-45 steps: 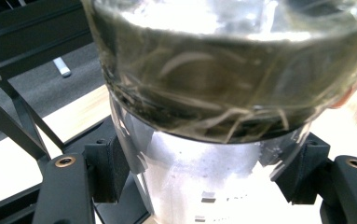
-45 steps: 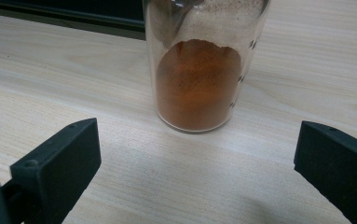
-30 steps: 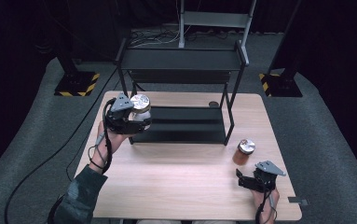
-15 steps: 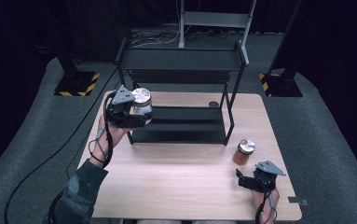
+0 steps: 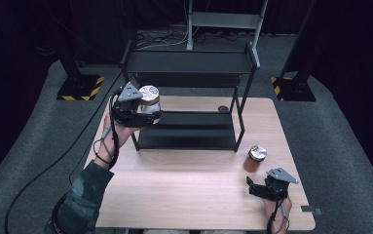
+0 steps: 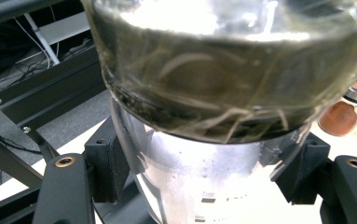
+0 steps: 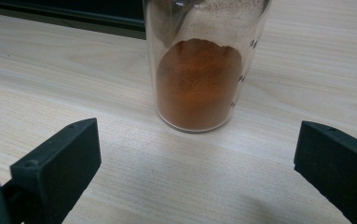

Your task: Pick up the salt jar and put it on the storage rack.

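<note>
At the left of the high view, the left gripper (image 5: 147, 113) is clamped on a glass jar (image 5: 149, 100) with a silver lid, held in the air just at the left front post of the black rack (image 5: 189, 62). The jar sits above the rack's lower shelf (image 5: 186, 129), close to the post, with the upper shelf beyond and higher. In the left gripper view the jar (image 6: 223, 79) hangs between the two black jaws, pale strands inside it, and the rack's bars (image 6: 36, 88) lie close at the left.

The rack takes up the far middle of the table (image 5: 184, 195); a small dark disc (image 5: 223, 108) lies on the table behind the lower shelf. The near half of the table is bare wood.

To the right, a spice jar (image 5: 255, 158) with a silver lid stands upright on the table, just off the rack's right front foot and apart from it. It holds orange-brown powder, filling more than half of it in the right gripper view (image 7: 199, 84).

The right gripper (image 5: 253, 185) rests low near the table's right front corner, its jaws wide apart and touching nothing, aimed at the spice jar, which stands a short way beyond its tips. The table's right edge is close beside it.
</note>
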`<state>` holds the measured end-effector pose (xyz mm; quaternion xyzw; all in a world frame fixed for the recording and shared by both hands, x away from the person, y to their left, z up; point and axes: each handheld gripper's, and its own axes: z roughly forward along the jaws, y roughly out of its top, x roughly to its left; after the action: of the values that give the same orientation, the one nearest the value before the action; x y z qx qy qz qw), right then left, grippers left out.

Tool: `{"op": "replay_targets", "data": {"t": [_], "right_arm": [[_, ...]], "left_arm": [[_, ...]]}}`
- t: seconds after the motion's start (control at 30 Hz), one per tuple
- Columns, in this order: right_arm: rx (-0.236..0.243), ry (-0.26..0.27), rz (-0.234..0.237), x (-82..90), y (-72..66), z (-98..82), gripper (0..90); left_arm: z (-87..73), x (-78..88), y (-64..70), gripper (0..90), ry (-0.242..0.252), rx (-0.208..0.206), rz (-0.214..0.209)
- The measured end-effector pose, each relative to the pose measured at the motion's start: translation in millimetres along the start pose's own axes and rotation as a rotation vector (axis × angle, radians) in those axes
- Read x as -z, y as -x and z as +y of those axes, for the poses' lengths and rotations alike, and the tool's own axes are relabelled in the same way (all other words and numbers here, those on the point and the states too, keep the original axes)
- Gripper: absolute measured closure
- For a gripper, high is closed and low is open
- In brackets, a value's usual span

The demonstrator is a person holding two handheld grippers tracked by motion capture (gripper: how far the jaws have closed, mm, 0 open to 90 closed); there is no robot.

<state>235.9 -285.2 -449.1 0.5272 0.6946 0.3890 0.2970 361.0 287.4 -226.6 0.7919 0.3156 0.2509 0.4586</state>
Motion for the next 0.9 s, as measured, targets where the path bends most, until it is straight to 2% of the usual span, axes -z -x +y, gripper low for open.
{"op": "replay_targets", "data": {"t": [0.9], "right_arm": [[0.000, 0.003, -0.004, 0.3, -0.7, -0.5, 0.0]], "left_arm": [[26.0, -2.5, -8.1, 30.6, 0.007, -0.005, -0.001]]}}
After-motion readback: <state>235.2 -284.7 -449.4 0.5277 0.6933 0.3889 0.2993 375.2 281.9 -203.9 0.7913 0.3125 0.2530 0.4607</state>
